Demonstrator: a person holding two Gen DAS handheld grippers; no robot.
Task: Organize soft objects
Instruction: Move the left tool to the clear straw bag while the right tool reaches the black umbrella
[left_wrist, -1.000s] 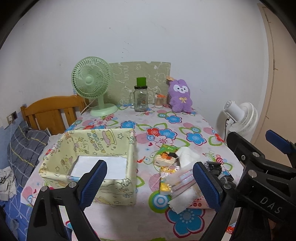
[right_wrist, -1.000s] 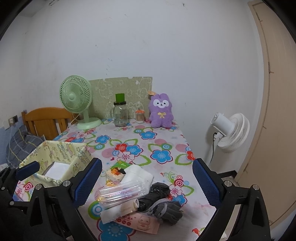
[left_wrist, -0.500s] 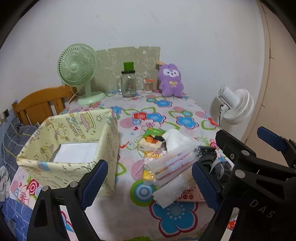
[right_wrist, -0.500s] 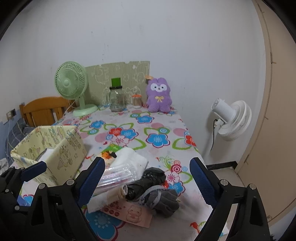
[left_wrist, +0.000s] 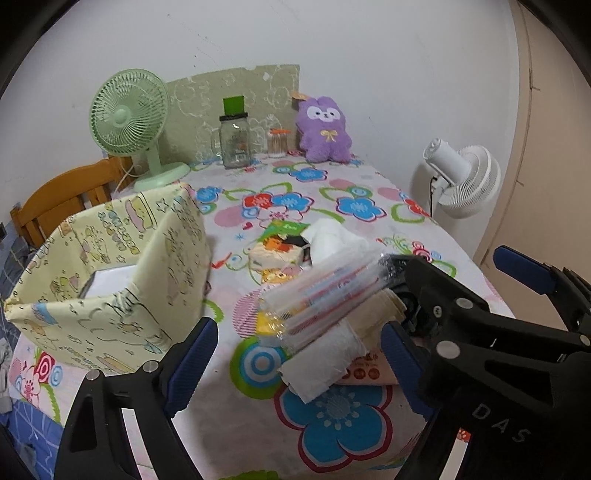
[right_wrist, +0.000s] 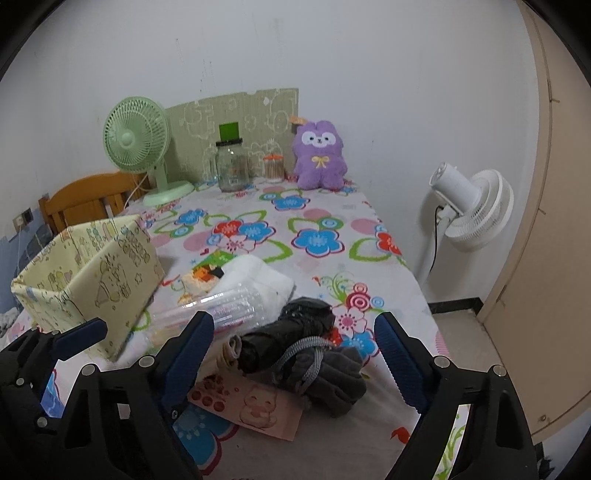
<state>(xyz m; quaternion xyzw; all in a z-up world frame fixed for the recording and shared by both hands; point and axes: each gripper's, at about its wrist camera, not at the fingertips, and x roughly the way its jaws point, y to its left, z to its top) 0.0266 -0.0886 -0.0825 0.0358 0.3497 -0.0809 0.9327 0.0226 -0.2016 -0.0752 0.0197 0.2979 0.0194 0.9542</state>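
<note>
Both grippers hang over the near end of the flowered table (right_wrist: 317, 206), and both are spread wide with nothing between the fingers. The left gripper (left_wrist: 299, 354) frames a heap of soft goods: a clear plastic packet (left_wrist: 325, 291) lies on top of a white folded cloth (left_wrist: 325, 354), with a pink printed pouch (left_wrist: 365, 369) peeking out underneath. Left of that heap stands the yellow cartoon box (left_wrist: 110, 273), open at the top, a white sheet lying in its bottom. The right gripper (right_wrist: 295, 354) is released too, hovering above a dark bundle (right_wrist: 291, 328) with a grey cord across it, touching a grey glove (right_wrist: 332, 373) just right of the heap. Behind the heap, a white towel (right_wrist: 258, 277) and a small tissue pack (right_wrist: 203, 277). Far beyond the heap, against the wall: a green fan (right_wrist: 136, 144), a glass jar (right_wrist: 231, 166) and a purple plush bunny (right_wrist: 319, 155). A white fan (right_wrist: 476, 206) stands off the table's right edge.
</note>
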